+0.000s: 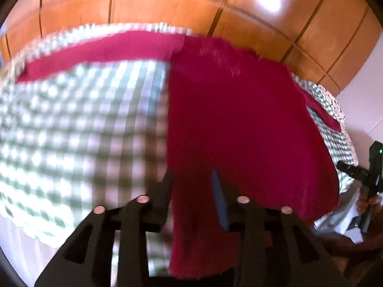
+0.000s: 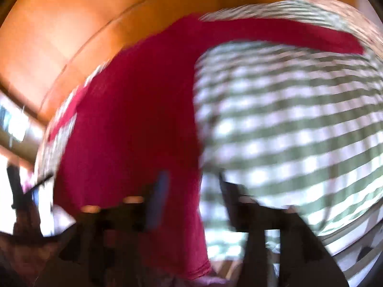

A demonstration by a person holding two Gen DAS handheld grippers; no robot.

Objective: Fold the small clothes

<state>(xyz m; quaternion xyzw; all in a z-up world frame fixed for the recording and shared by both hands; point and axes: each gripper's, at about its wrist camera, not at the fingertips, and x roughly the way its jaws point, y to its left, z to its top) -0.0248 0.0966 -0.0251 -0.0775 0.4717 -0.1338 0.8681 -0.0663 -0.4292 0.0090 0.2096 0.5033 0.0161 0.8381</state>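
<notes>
A magenta long-sleeved garment (image 1: 239, 119) lies on a green-and-white checked cloth (image 1: 71, 124). One sleeve (image 1: 100, 52) stretches to the far left. My left gripper (image 1: 192, 184) has its near hem corner between its fingers; the jaws stand apart, so the hold is unclear. The right wrist view is heavily blurred. There the garment (image 2: 134, 124) fills the middle, a sleeve (image 2: 287, 35) reaching right over the checked cloth (image 2: 299, 131). My right gripper (image 2: 191, 189) has the garment's near edge between its fingers.
Orange wooden cabinet panels (image 1: 191, 2) stand behind the table. The other hand-held gripper (image 1: 368, 174) and a hand show at the left wrist view's right edge. The table's edge curves along the lower left (image 1: 28, 234).
</notes>
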